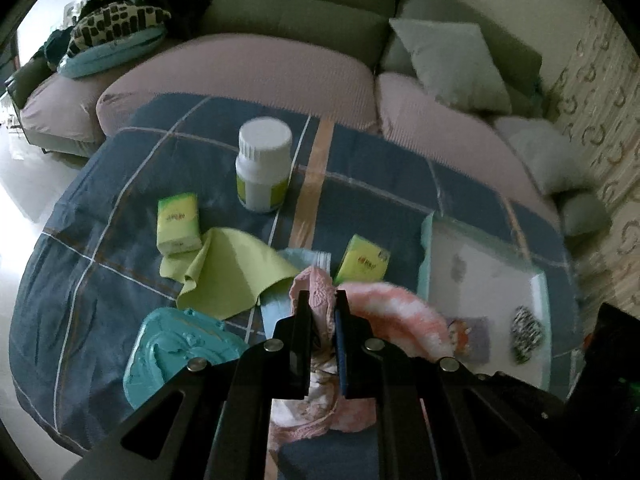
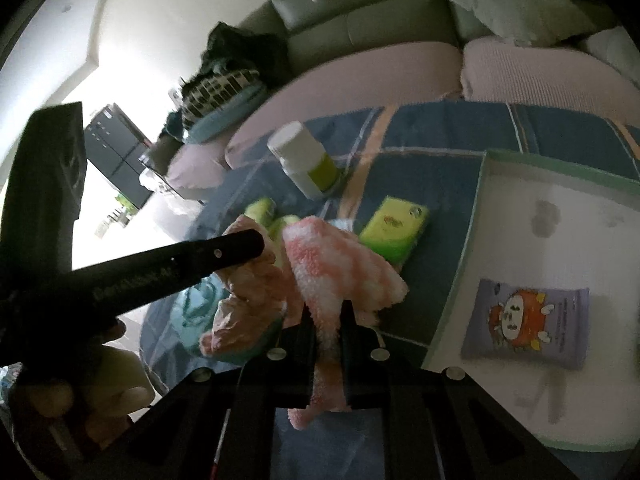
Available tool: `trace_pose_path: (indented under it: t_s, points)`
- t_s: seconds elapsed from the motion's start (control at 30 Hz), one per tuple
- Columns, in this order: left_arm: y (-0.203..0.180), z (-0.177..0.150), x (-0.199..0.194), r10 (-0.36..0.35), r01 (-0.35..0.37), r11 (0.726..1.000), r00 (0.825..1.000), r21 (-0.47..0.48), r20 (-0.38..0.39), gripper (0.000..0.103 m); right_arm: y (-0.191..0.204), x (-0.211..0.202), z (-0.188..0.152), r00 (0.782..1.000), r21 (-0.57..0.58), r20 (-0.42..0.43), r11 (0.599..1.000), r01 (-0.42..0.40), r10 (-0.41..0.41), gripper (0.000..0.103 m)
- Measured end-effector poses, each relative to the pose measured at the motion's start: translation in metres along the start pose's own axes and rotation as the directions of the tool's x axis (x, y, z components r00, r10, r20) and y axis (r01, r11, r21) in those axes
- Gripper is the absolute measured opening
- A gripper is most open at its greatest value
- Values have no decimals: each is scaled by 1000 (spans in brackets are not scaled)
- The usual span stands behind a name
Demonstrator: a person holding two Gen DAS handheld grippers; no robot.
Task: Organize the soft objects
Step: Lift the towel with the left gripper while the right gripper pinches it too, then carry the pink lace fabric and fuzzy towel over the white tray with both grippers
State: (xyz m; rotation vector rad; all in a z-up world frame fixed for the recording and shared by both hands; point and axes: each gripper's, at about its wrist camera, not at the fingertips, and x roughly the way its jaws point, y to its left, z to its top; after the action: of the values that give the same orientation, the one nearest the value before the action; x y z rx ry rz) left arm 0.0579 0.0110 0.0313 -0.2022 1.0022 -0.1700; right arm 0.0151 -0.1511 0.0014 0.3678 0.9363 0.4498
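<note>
My left gripper (image 1: pixel 322 296) is shut on a pale pink lacy cloth (image 1: pixel 316 304), lifted a little off the blue checked cover (image 1: pixel 100 248). Its crumpled folds (image 2: pixel 248 292) hang below that gripper's black fingers (image 2: pixel 224 254) in the right wrist view. My right gripper (image 2: pixel 328 312) is shut on a fluffy pink-and-white cloth (image 2: pixel 340 264), which drapes just to the right of the lacy one (image 1: pixel 396 312). A lime green cloth (image 1: pixel 232 268) and a light blue cloth (image 1: pixel 306 258) lie flat on the cover behind both.
A white tray with a teal rim (image 2: pixel 560 168) holds a purple packet (image 2: pixel 524 322) and a zebra-patterned item (image 1: pixel 528 334). Two green tissue packs (image 1: pixel 178 222) (image 1: pixel 362 262), a white bottle (image 1: pixel 264 164) and a teal lid (image 1: pixel 176 348) sit on the cover. A sofa with cushions (image 1: pixel 452 60) stands behind.
</note>
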Motion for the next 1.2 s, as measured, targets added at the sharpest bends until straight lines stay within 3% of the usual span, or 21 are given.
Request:
trace_pose_path:
  t_s: [0.7, 0.9, 1.07, 1.2]
  points:
    - [-1, 7, -47, -97, 100, 995, 983, -13, 155, 10, 9, -58, 12, 975, -25, 210, 997, -71, 75, 11]
    - [-11, 8, -66, -167, 168, 986, 963, 14, 211, 10, -2, -107, 16, 936, -1, 350, 999, -44, 42, 11]
    - [-33, 10, -68, -208, 201, 978, 951, 56, 226, 10, -24, -144, 17, 895, 71, 440, 996, 48, -74, 11]
    - [-60, 10, -59, -235, 219, 971, 950, 98, 207, 10, -44, -175, 14, 850, 144, 493, 981, 132, -187, 11]
